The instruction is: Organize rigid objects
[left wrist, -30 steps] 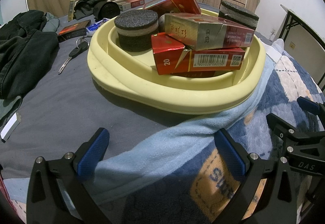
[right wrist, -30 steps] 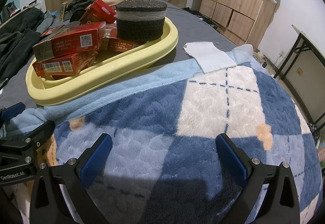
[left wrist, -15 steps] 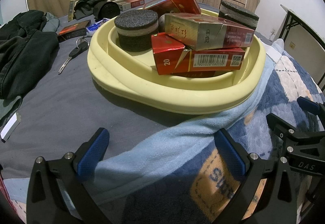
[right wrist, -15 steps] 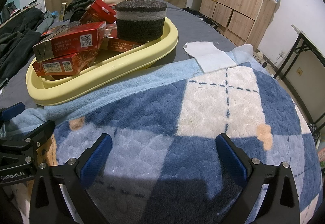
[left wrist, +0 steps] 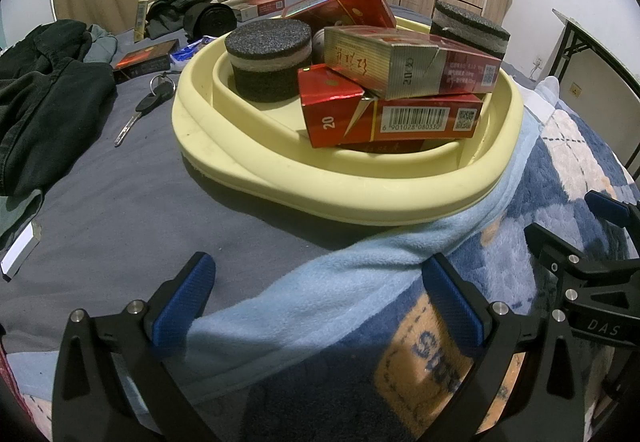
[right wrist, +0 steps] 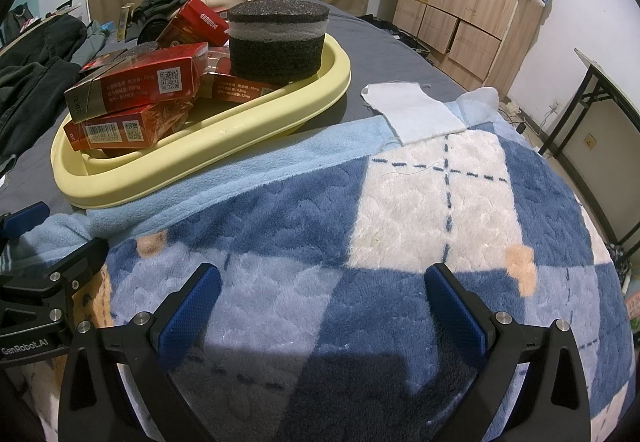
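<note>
Nothing has moved since the earlier frames. The left gripper (left wrist: 318, 294) and right gripper (right wrist: 322, 302) hover over the blanket (right wrist: 420, 201), jaws apart and empty. The red cartons (left wrist: 394, 119) and foam pucks (left wrist: 268, 59) sit piled in the yellow tray (left wrist: 280, 177) on the bed.

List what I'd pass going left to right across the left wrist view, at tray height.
Dark clothes → key → yellow tray's left rim → round foam puck → stacked red cartons → tray's right rim → plaid blanket.
</note>
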